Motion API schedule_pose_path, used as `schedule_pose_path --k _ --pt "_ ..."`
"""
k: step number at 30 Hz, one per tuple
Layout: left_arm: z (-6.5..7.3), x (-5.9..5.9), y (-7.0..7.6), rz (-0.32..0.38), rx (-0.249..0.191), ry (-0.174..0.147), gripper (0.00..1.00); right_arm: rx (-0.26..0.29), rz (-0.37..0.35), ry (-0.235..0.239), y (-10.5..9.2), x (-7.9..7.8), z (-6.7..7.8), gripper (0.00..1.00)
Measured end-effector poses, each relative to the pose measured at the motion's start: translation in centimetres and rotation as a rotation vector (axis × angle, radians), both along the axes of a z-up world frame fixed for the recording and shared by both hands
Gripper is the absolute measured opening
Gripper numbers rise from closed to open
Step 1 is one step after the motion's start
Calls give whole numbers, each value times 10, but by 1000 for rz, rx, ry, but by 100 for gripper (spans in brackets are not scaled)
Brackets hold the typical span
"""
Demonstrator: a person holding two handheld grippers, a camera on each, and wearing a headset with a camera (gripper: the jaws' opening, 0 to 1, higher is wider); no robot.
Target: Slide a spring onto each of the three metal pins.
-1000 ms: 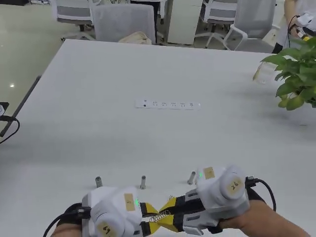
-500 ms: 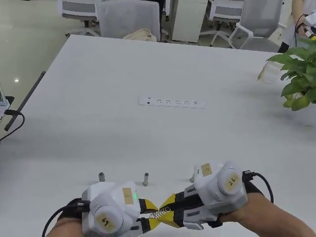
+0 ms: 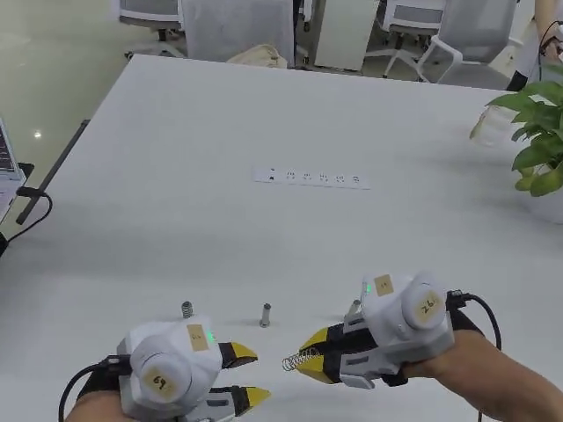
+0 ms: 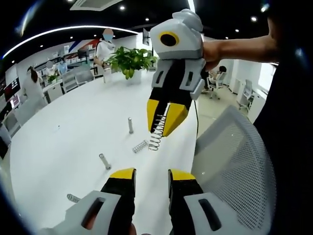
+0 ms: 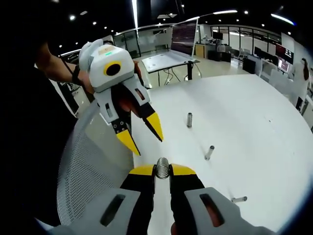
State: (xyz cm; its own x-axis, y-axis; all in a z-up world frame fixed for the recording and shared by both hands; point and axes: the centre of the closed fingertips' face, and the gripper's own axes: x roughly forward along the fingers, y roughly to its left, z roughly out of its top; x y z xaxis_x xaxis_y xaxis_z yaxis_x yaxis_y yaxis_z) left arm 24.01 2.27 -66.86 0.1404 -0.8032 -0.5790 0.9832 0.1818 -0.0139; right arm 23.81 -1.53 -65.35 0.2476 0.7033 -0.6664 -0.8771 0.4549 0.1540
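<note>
Three short metal pins stand in a row on the white table (image 3: pixel 264 114). The left pin (image 3: pixel 187 309) looks coiled, as if a spring sits on it. The middle pin (image 3: pixel 266 314) is bare, and the right pin (image 3: pixel 354 308) is partly hidden behind my right gripper (image 3: pixel 310 360). That gripper is shut on a small spring (image 3: pixel 297 360), which sticks out sideways toward my left gripper (image 3: pixel 249 375). The left gripper is open and holds nothing, a short gap from the spring's free end. The held spring (image 5: pixel 162 169) sits between the right jaws. Another spring (image 4: pixel 140 146) lies loose on the table.
A white power strip (image 3: pixel 308 178) lies at mid-table. A potted plant (image 3: pixel 538 132) stands at the right edge. Office chairs (image 3: pixel 237 31) line the far side, and a mesh chair back (image 4: pixel 230 161) is close beside the grippers. A cable (image 3: pixel 31 211) hangs off the left edge.
Earlier both grippers met at the spring. The left gripper has let go, opened and drawn back to the left, and the right gripper keeps the spring. The head camera has also shifted.
</note>
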Motion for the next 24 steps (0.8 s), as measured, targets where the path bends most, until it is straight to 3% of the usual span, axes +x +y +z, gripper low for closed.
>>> schedule_pose_path --k 9,24 --pt "1 19 23 114 -26 25 25 -62 -23 -6 -15 15 -10 9" --pt "-2 33 62 252 -34 55 35 -128 -68 -17 -30 48 -20 9"
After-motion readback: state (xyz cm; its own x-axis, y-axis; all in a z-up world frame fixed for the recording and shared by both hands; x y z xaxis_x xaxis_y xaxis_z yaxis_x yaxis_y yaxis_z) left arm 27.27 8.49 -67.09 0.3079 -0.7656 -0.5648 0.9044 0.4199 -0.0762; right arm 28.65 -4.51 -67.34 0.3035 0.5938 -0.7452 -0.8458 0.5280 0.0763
